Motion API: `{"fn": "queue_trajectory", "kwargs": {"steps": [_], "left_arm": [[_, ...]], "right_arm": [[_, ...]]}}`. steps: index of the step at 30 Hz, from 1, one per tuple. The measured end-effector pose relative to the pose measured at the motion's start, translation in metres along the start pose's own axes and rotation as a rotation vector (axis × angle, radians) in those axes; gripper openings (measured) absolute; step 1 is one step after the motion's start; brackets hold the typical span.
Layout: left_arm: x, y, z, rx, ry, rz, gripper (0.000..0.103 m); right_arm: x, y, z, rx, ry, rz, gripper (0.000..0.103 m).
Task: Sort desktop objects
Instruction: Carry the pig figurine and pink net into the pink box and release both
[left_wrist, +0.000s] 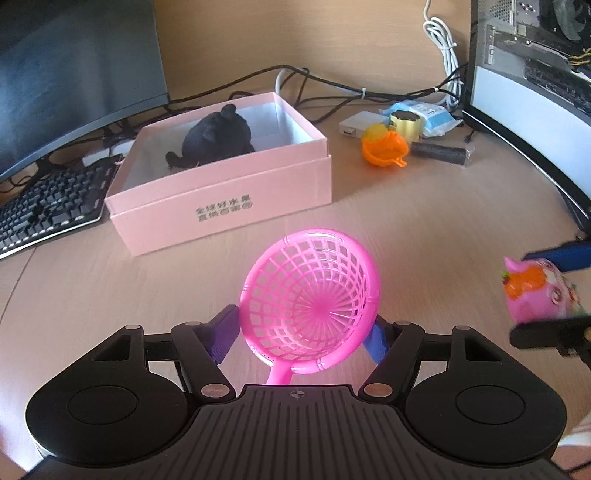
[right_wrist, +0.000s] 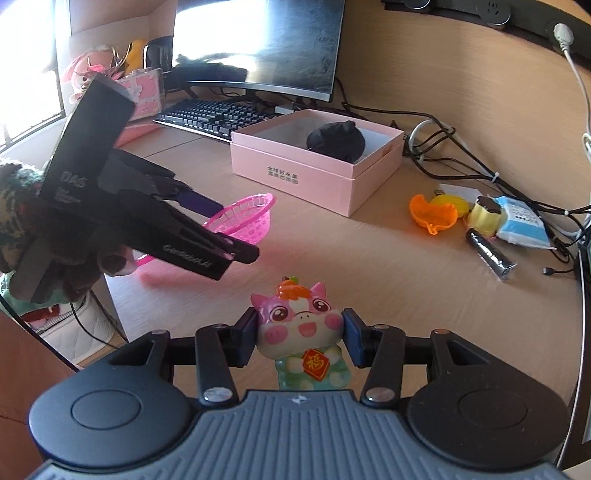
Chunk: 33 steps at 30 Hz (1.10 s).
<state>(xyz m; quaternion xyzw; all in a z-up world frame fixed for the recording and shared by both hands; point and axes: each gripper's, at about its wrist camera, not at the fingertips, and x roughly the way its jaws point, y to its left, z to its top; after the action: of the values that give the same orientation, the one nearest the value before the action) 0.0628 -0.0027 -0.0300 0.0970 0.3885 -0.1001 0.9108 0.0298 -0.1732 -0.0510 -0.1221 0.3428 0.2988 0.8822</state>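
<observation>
1. Left gripper (left_wrist: 306, 332) is clamped on the pink strainer (left_wrist: 310, 299) by its bowl, lifted just above the desk (left_wrist: 424, 240); right gripper (right_wrist: 300, 334) pinches the pig figurine (right_wrist: 301, 325).
2. I see the pink box (left_wrist: 229, 195) holding only a black plush toy (left_wrist: 218, 138); sorting looks barely begun.
3. I judge the orange scoop (left_wrist: 384, 149), gold roll (left_wrist: 405, 123) and dark tube (left_wrist: 439, 152) still unsorted.

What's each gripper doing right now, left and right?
Left gripper: shut on the pink strainer, fingers at either side of its basket.
Right gripper: shut on the pig toy, lifted off the desk.
</observation>
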Motion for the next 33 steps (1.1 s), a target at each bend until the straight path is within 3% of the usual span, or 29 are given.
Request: {"fn": "queue_trajectory", "kwargs": {"steps": [10,15,19,27,33], "left_arm": [[-0.044,0.012,-0.003,-0.054,-0.070,0.015,0.074],[-0.083,0.022,0.017,-0.058,-0.183,0.034,0.074],[-0.106,0.028,0.045,-0.030,-0.284,0.065,0.074],[-0.094,0.040,0.099,-0.001,-0.352,0.090,0.074],[-0.063,0.064,0.132,-0.048,-0.353,0.051,0.074]], "right_arm": [[0.004,0.008,0.015,-0.050,-0.022,0.044,0.048],[-0.009,0.006,0.031,-0.062,-0.083,0.035,0.047],[-0.036,-0.001,0.051,-0.034,-0.188,0.016,0.047],[-0.071,-0.019,0.100,0.053,-0.420,-0.051,0.047],[-0.069,-0.033,0.130,0.109,-0.474,-0.109,0.048]]}}
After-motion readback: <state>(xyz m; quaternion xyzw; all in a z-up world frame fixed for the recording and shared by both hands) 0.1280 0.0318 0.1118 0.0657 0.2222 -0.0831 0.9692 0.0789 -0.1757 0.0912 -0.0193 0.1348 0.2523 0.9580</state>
